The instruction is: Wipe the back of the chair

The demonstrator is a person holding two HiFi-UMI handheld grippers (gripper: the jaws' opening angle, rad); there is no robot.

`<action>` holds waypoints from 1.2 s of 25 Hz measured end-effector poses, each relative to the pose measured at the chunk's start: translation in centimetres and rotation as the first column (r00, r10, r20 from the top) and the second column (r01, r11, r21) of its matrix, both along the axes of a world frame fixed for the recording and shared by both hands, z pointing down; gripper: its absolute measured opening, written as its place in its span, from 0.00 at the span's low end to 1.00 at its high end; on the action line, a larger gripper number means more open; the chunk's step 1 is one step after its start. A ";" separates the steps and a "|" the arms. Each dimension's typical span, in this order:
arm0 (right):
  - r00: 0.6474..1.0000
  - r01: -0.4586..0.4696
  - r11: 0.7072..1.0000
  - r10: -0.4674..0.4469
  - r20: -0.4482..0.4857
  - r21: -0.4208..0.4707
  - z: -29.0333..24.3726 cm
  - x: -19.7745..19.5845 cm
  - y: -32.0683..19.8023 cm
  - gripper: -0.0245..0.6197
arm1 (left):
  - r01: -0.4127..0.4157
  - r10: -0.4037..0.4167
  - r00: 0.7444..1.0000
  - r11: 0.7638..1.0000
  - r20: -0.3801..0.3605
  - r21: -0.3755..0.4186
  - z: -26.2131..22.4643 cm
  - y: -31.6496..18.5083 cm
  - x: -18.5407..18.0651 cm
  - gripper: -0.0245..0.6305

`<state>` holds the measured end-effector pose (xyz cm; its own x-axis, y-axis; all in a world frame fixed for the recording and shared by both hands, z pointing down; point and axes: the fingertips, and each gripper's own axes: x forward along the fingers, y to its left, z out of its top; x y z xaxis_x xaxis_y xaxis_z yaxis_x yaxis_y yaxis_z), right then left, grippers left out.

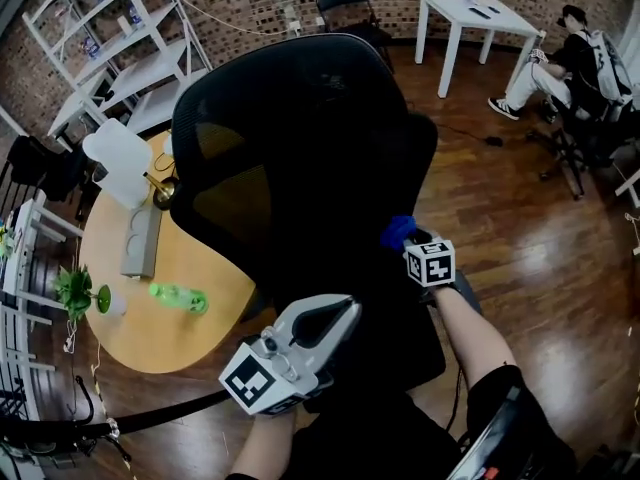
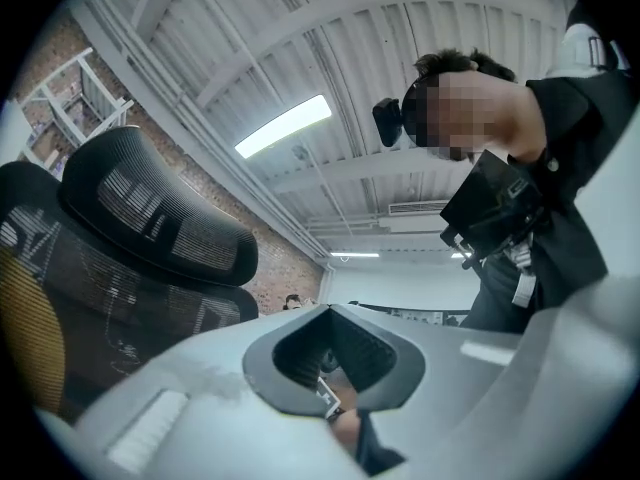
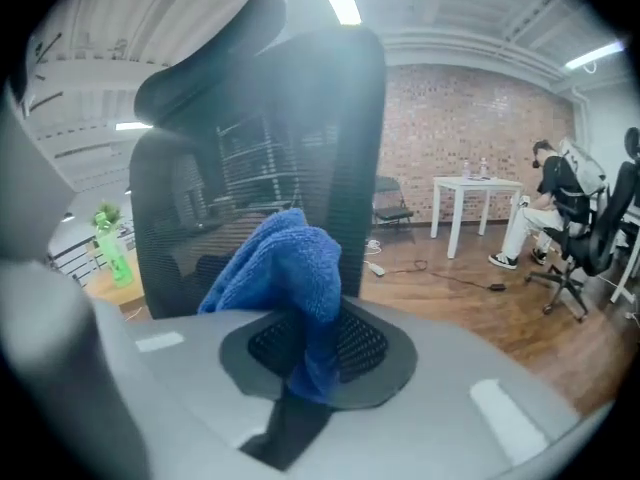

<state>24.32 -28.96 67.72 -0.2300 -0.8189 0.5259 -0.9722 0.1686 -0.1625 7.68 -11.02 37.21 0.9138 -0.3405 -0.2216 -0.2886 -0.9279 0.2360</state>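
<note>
1. A round wooden table (image 1: 185,343) at far left carries a green bottle (image 1: 178,297).
2. The left gripper (image 1: 338,314), jaws pressed together on nothing, hangs low behind the chair.
3. The black mesh chair back (image 1: 300,138) fills the centre, turned toward the camera.
4. The right gripper (image 1: 412,236) pinches a blue cloth (image 1: 397,230) at the back's lower right edge.
5. A seated person (image 1: 560,68) is at far right, beside a white table (image 1: 475,13).
</note>
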 end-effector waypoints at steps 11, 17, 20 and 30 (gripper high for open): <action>0.923 -0.383 0.923 0.384 -0.030 0.048 -2.1 9.4 2.3 0.12 | -0.060 0.060 0.998 0.998 -0.012 -0.011 -0.1 0.8 1.1 0.04; 0.938 -0.346 0.938 0.344 -0.041 -0.039 1.4 3.1 2.1 0.12 | -0.009 0.009 1.000 1.000 0.004 -0.029 0.3 1.0 -1.0 0.04; 0.921 -0.389 0.917 0.388 -0.029 -0.088 3.7 1.1 2.6 0.12 | 0.036 -0.035 0.999 0.998 0.017 -0.044 0.8 1.1 -2.9 0.04; 0.966 -0.240 0.942 0.256 0.039 -0.233 10.0 -11.8 3.1 0.12 | 0.203 -0.199 0.978 0.974 0.058 -0.097 3.1 2.1 -10.4 0.04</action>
